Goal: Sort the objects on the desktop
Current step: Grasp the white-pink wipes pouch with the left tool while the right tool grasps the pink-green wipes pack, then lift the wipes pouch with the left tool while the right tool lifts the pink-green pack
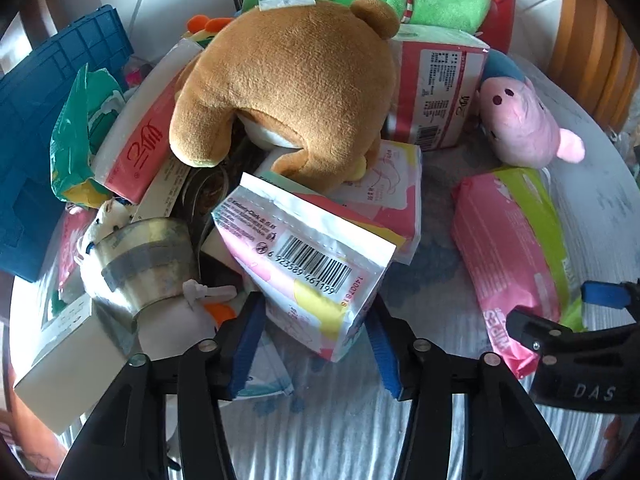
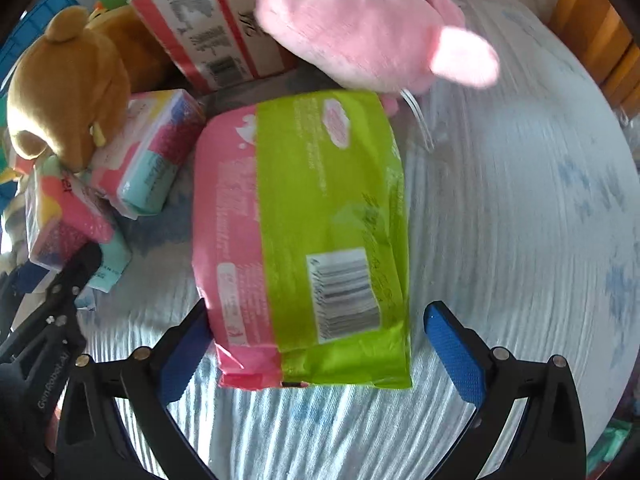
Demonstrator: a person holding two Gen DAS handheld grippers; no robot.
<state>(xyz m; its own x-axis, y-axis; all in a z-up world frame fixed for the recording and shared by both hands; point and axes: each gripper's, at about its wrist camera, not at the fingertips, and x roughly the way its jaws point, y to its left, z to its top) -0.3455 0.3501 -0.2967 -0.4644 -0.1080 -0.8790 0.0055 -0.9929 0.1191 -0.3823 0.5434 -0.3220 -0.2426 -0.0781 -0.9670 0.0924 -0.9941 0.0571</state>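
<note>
Pink-green wipes pack (image 2: 308,240) lies between, seemingly untouched by, right tongs (image 2: 320,354).

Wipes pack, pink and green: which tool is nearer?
Right. The right tool straddles the wipes pack's near end, pads apart. The left tool sits beside it, around a tissue pack.

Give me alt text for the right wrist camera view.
The right gripper straddles the near end of a pink and green wipes pack on a pale cloth, its right pad clear of it. A pink pig plush lies beyond.
</note>
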